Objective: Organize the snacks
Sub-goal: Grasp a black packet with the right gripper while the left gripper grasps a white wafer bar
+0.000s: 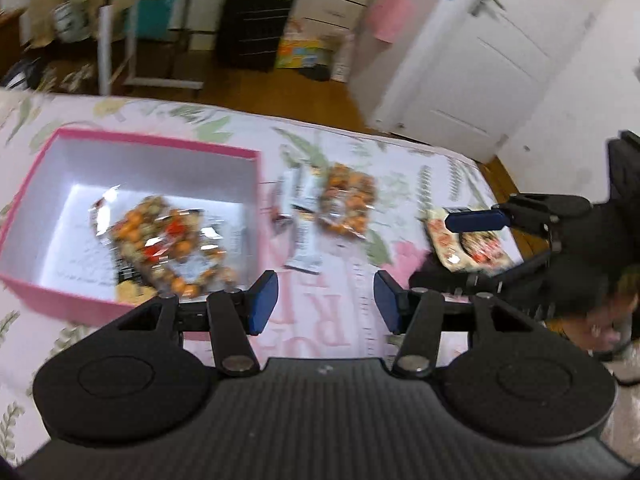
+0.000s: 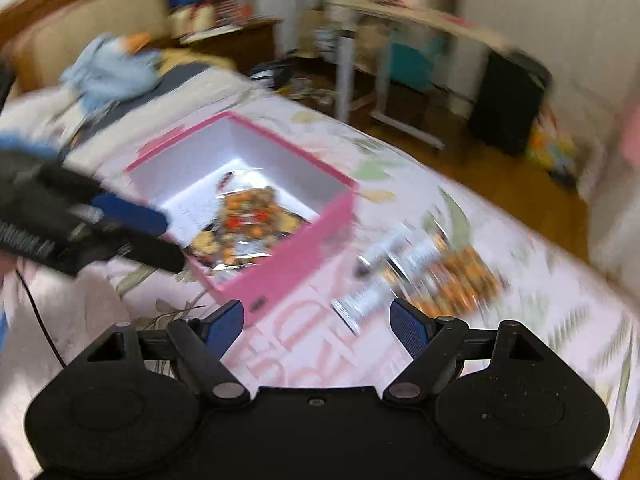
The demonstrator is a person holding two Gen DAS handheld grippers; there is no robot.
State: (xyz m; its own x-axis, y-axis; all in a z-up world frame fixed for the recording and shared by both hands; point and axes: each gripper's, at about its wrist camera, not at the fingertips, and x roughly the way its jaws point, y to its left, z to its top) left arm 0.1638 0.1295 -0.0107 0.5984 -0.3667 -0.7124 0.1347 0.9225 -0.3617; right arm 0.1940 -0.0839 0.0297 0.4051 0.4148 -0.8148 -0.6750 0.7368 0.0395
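A pink box (image 1: 48, 152) with a white inside stands on the floral bedspread; it also shows in the right wrist view (image 2: 304, 248). Snack packets (image 1: 168, 248) lie inside it. Loose on the spread to its right are white wrapped bars (image 1: 300, 216) and an orange snack packet (image 1: 348, 204), seen too in the right wrist view (image 2: 460, 276). Another packet (image 1: 464, 244) lies at the bed's right edge. My left gripper (image 1: 326, 304) is open and empty, low over the spread. My right gripper (image 2: 318, 326) is open and empty, near the box's front corner; it shows in the left wrist view (image 1: 460, 248) over the right-edge packet.
The bed's far edge (image 1: 320, 128) drops to a wooden floor. Beyond stand a desk frame (image 1: 132, 40), a black drawer unit (image 1: 256, 24) and a white door (image 1: 472, 60). Pillows and blue cloth (image 2: 108, 68) lie at the bed's head.
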